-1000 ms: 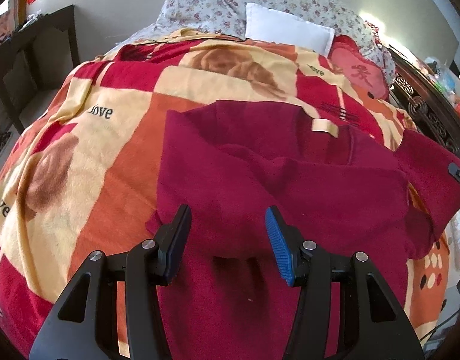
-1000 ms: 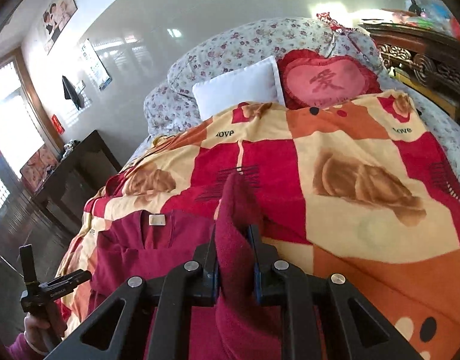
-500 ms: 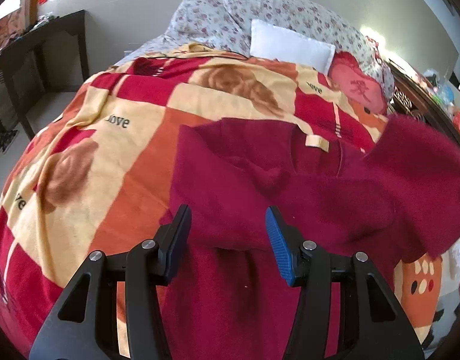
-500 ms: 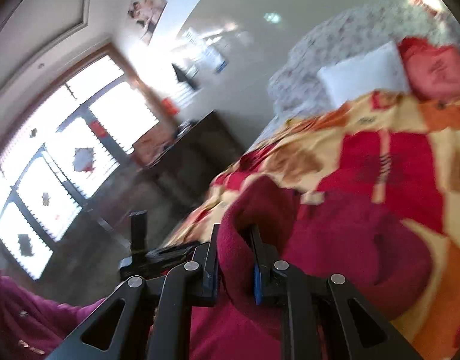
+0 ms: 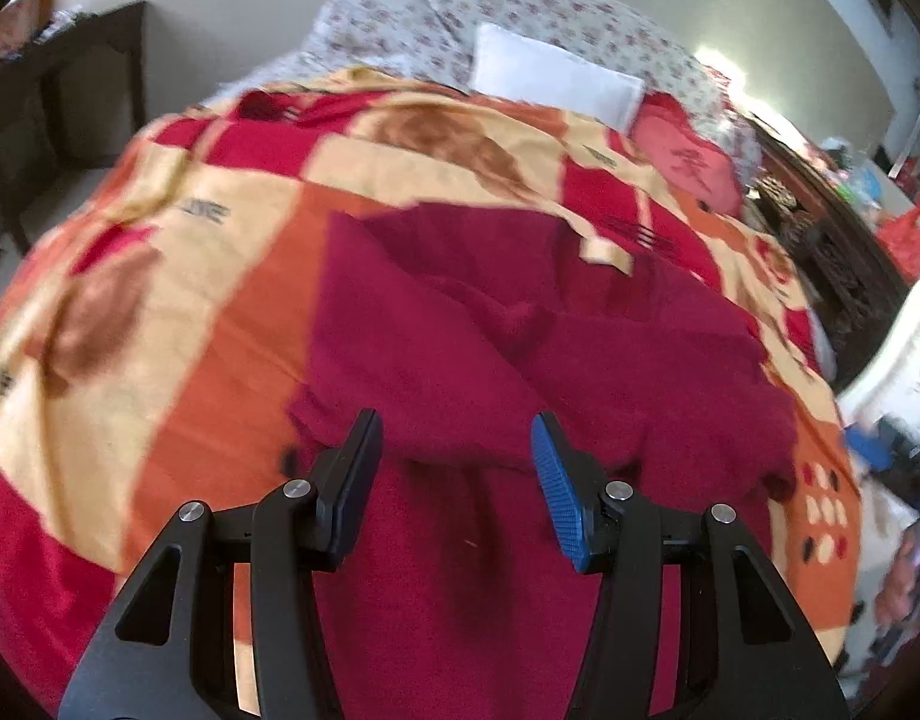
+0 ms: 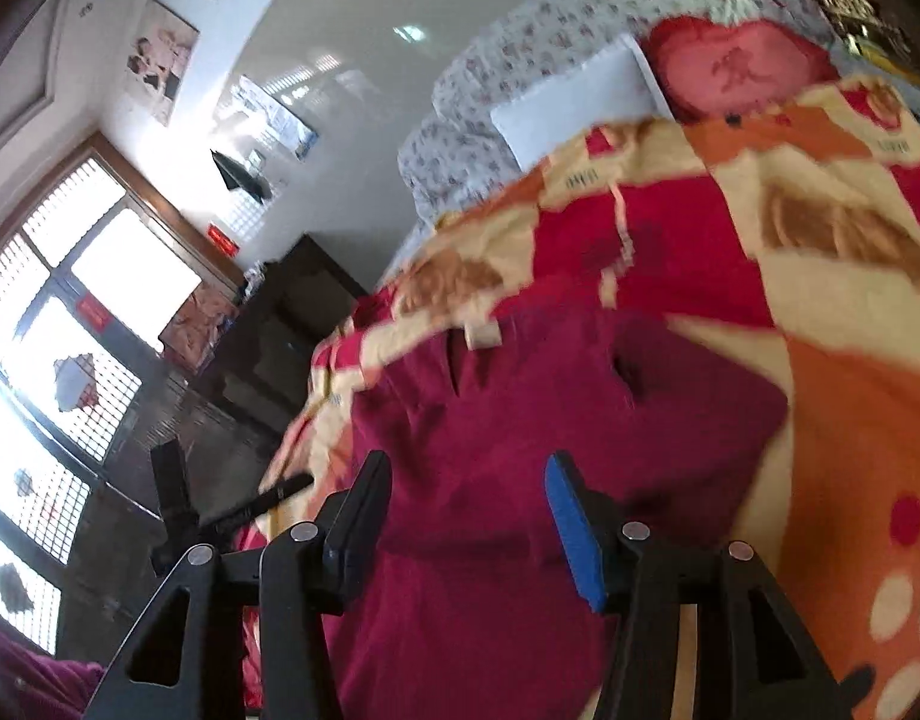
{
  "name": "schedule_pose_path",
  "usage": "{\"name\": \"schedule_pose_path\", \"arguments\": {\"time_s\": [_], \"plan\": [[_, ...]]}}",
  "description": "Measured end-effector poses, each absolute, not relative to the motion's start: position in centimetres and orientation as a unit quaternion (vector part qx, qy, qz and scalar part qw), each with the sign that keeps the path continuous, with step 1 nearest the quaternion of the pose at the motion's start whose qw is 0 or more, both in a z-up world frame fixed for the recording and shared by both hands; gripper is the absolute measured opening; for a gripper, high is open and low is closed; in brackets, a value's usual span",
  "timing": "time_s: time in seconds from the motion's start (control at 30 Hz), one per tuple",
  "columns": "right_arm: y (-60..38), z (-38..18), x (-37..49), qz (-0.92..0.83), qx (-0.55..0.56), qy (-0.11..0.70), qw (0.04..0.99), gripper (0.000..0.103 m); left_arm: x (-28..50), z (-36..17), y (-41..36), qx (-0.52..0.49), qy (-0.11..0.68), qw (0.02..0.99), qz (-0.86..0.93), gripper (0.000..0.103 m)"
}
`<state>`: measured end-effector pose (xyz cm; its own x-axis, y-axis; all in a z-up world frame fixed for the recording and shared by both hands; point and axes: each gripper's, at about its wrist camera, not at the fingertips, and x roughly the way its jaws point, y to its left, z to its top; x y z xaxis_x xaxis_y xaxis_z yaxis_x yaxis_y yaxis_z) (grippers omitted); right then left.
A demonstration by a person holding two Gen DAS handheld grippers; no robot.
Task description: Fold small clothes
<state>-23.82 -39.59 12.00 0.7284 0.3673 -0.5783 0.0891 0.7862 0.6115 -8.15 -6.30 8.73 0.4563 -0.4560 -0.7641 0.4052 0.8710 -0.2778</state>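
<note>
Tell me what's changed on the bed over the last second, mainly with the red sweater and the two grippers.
The right gripper carried the sweater's right sleeve across the body of the red sweater, and its jaws have just been opening: the sleeve is let go and lies folded over the front, with nothing pinched. The left gripper stayed open and empty over the sweater. The checked blanket and the pillows are unchanged.

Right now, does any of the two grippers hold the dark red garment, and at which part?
Nothing is held. The right gripper has just been opening and its pads press on nothing; the left gripper is open too. The dark red garment lies loose on the blanket.
</note>
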Motion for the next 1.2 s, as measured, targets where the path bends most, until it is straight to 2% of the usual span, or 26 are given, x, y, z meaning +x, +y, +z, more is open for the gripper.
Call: {"name": "schedule_pose_path", "arguments": {"time_s": [0.23,0.37,0.57,0.6,0.67,0.7,0.73,0.97,1.07,1.1,1.17,1.2], "plan": [[-35.3,5.9,-23.2,0.096,0.312,0.418,0.848,0.052,-10.8,6.7,-8.3,-0.008,0.477,0.824,-0.306,0.051],[-35.0,3.7,-21.9,0.075,0.320,0.415,0.848,0.052,-11.4,6.5,-8.3,0.014,0.473,0.828,-0.302,0.051],[-35.1,1.7,-19.1,0.065,0.332,0.397,0.853,0.052,-10.6,5.6,-7.2,-0.013,0.489,0.823,-0.287,0.051],[-35.1,1.6,-19.1,0.063,0.337,0.395,0.852,0.048,-10.6,5.5,-7.1,-0.013,0.490,0.823,-0.286,0.051],[-34.8,2.1,-19.0,0.075,0.340,0.389,0.853,0.034,-10.5,5.4,-6.9,-0.012,0.490,0.824,-0.284,0.051],[-34.5,2.5,-18.9,0.090,0.338,0.385,0.854,0.022,-10.5,5.3,-6.7,-0.012,0.489,0.825,-0.282,0.051],[-34.3,3.1,-18.7,0.102,0.338,0.382,0.854,0.016,-10.3,5.3,-6.6,-0.014,0.490,0.826,-0.279,0.051],[-34.1,8.2,-13.9,0.132,0.297,0.359,0.875,0.016,-8.9,5.9,-5.3,-0.041,0.484,0.835,-0.259,0.051],[-36.3,8.2,-9.2,0.112,0.344,0.354,0.863,0.016,-8.8,6.5,-5.0,-0.045,0.480,0.837,-0.259,0.051],[-36.8,8.0,-8.1,0.100,0.361,0.362,0.854,0.019,-8.8,6.8,-5.0,-0.045,0.476,0.839,-0.261,0.051],[-37.7,7.6,-6.9,0.100,0.403,0.367,0.833,0.037,-8.9,7.2,-5.0,-0.040,0.470,0.842,-0.263,0.051],[-37.7,7.6,-6.6,0.113,0.420,0.358,0.826,0.059,-9.0,7.3,-5.0,-0.038,0.468,0.843,-0.264,0.051]]}}
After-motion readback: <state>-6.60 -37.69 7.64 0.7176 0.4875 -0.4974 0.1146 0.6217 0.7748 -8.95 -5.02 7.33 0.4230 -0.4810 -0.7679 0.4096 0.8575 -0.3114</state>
